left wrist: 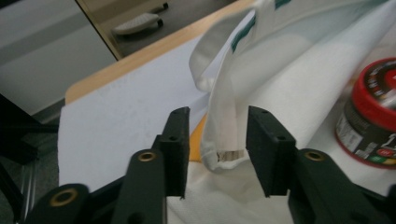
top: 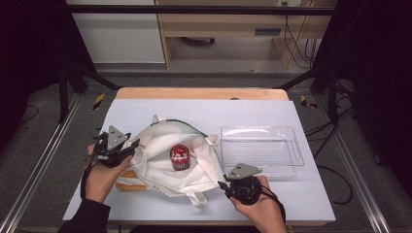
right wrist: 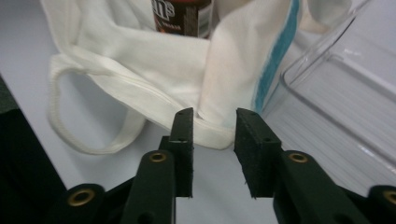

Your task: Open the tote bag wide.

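Jaws of my right gripper stand apart, nothing pinched; the corner of the white tote bag lies just beyond their tips, its hem with the blue-green stripe rising between them farther off, and one loop handle curls on the table to the side. From above, I see that gripper at the bag's near right corner. My left gripper is parted too: a fold of the bag's rim hangs in the gap, nearer one pad, and I cannot tell whether it touches it. In the high view it sits at the bag's left edge. In the middle of the bag stands a dark jar with a red lid. Beyond the right gripper, just beside the bag, rests a clear plastic tray on the white table cover.
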Demonstrator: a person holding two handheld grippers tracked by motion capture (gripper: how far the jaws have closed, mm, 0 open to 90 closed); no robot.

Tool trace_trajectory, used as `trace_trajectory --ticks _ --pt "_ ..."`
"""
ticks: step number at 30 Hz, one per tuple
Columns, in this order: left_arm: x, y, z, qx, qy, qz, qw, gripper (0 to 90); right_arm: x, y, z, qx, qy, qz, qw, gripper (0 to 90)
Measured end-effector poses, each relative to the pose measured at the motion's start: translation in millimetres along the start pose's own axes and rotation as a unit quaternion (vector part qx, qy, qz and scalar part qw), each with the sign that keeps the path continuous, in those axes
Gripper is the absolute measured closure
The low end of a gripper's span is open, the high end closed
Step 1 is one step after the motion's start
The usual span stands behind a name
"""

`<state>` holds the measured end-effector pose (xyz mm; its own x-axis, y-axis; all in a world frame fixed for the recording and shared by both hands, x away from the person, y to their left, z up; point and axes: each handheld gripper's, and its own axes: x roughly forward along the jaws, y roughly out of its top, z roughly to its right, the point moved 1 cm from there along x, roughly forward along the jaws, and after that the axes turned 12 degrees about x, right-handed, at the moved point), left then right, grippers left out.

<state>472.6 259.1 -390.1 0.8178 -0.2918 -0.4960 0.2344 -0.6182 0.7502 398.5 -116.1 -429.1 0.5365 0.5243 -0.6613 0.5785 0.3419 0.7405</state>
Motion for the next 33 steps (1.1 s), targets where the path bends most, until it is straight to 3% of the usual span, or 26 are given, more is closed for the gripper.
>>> trace_trajectory --ticks 5,8,9,10,11,12,13,14,16,19,23,25,27,30,33 --pt "-25.1 7.3 8.7 0.002 0.008 0.021 0.9998 47.8 -22.0 20.4 -4.3 -0.027 0.005 0.031 0.9991 58.3" --pt "-31.2 6.3 11.8 -0.001 0.008 0.024 0.9997 45.8 -23.9 32.5 -3.9 -0.037 0.005 0.03 0.9988 54.6" --pt "-35.8 4.3 15.0 0.002 0.008 0.02 0.9998 44.0 -23.5 46.8 -4.2 -0.051 0.007 0.033 0.9981 51.1" --pt "-35.8 4.3 15.0 0.002 0.008 0.02 0.9998 43.2 -23.5 46.8 -4.2 -0.051 0.007 0.033 0.9981 51.1" --pt "-39.4 1.4 17.2 0.003 0.007 0.02 0.9998 42.8 -21.1 62.3 -4.6 -0.064 0.015 0.035 0.9972 48.4" --pt "-39.4 1.4 17.2 0.003 0.007 0.02 0.9998 42.0 -21.1 62.3 -4.6 -0.064 0.015 0.035 0.9972 48.4" --pt "-41.3 -1.7 18.5 -0.001 0.004 0.019 0.9998 41.2 -15.5 77.7 -3.5 -0.079 0.017 0.038 0.996 45.1" --pt "-41.3 -1.7 18.5 -0.001 0.004 0.019 0.9998 40.7 -15.5 77.7 -3.5 -0.079 0.017 0.038 0.996 45.1" --pt "-41.8 -5.6 20.0 -0.008 0.001 0.018 0.9998 39.6 -1.2 100.2 -0.5 -0.094 0.021 0.025 0.995 41.9" --pt "-43.7 -11.4 23.7 -0.021 -0.001 0.019 0.9996 38.5 15.4 121.0 -0.7 -0.11 0.026 0.017 0.9934 40.8" --pt "-48.5 -14.3 29.2 -0.023 0.0 0.02 0.9995 38.6 30.8 140.6 -1.3 -0.12 0.038 0.009 0.992 39.7" --pt "-52.2 -17.9 36.4 -0.033 -0.007 0.023 0.9991 38.7 45.3 156.9 -0.5 -0.135 0.043 0.006 0.9899 38.0" --pt "-49.7 -19.3 42.6 -0.025 -0.011 0.013 0.9995 38.8 55.4 165.4 1.8 -0.138 0.044 0.0 0.9895 36.1" --pt "-45.2 -21.3 47.3 -0.027 -0.014 0.012 0.9994 38.5 66.0 171.9 5.0 -0.138 0.044 -0.008 0.9894 34.0" --pt "-37.9 -28.2 54.8 -0.017 -0.006 0.009 0.9998 37.7 83.0 178.1 8.8 -0.136 0.043 -0.02 0.9896 28.8"
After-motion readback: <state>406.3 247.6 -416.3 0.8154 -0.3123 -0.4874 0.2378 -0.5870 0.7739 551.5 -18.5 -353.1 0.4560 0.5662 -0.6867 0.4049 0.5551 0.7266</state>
